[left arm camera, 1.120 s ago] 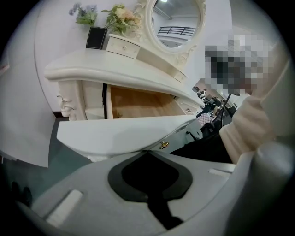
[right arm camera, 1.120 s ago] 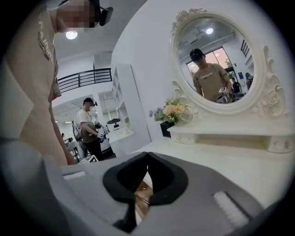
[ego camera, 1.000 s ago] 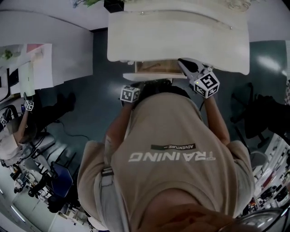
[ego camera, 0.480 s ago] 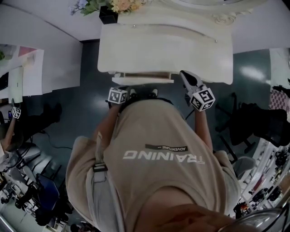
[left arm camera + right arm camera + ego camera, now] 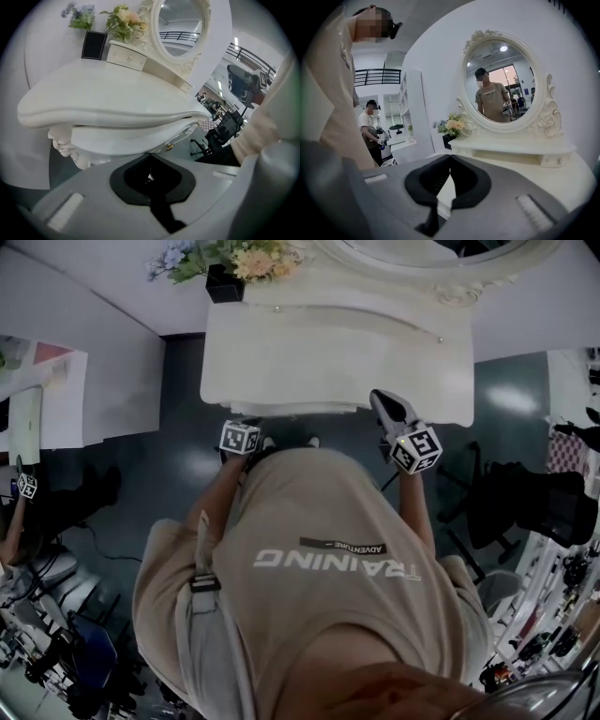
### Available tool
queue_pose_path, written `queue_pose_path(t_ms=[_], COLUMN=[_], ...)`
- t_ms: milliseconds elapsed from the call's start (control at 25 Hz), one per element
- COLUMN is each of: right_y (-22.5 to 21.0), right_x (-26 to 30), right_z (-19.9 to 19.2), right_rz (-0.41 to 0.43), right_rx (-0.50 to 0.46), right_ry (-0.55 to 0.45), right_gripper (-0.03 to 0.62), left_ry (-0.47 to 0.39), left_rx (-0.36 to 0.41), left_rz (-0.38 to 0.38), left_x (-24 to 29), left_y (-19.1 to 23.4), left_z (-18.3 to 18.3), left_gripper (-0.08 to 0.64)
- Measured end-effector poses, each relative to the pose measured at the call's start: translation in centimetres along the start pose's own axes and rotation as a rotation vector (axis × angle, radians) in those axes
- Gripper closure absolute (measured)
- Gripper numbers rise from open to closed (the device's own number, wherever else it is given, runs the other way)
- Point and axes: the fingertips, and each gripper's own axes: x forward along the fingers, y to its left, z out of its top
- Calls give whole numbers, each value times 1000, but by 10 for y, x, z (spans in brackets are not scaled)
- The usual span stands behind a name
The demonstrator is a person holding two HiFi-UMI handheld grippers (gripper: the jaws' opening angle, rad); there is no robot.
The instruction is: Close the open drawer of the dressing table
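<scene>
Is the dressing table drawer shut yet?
Shut, or nearly: the drawer front sits tucked beneath the tabletop edge, with no interior showing in the head view.

In the head view the tabletop [image 5: 328, 352] hides the left gripper's [image 5: 150, 155] fingertips and the drawer [image 5: 126, 139] just ahead of them; the mirror [image 5: 412, 257] is cut off.

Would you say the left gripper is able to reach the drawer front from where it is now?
Probably yes. The left gripper, jaws together, points straight at the drawer front just beneath the tabletop, and nothing shows between them.
</scene>
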Motion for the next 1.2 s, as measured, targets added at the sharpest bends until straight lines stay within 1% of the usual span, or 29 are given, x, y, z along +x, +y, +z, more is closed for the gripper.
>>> queue_pose_path(t_ms=[120, 360, 600, 800, 960, 1080, 1200], right_y=[-5, -11, -2, -8, -22, -32, -40], right_x=[8, 28, 32, 22, 18, 16, 20], right_z=[2, 4, 0, -6, -16, -23, -32], right_rz=[6, 24, 66, 58, 53, 77, 107], right_rx=[-2, -4, -12, -14, -35, -34, -38], right_ry=[1, -16, 7, 10, 28, 23, 26], right_gripper=[589, 589, 589, 589, 589, 589, 589], left_ry=[-11, -32, -64, -76, -72, -117, -211], left_rx=[-8, 10, 0, -1, 14, 6, 4], left_rz=[1, 2, 51, 80, 100, 110, 123], left_x=[2, 10, 14, 13, 7, 1, -11], left_y=[7, 14, 20, 19, 6, -12, -30], left_z=[8, 23, 27, 37, 36, 41, 62], left_gripper=[554, 554, 554, 554, 554, 554, 554])
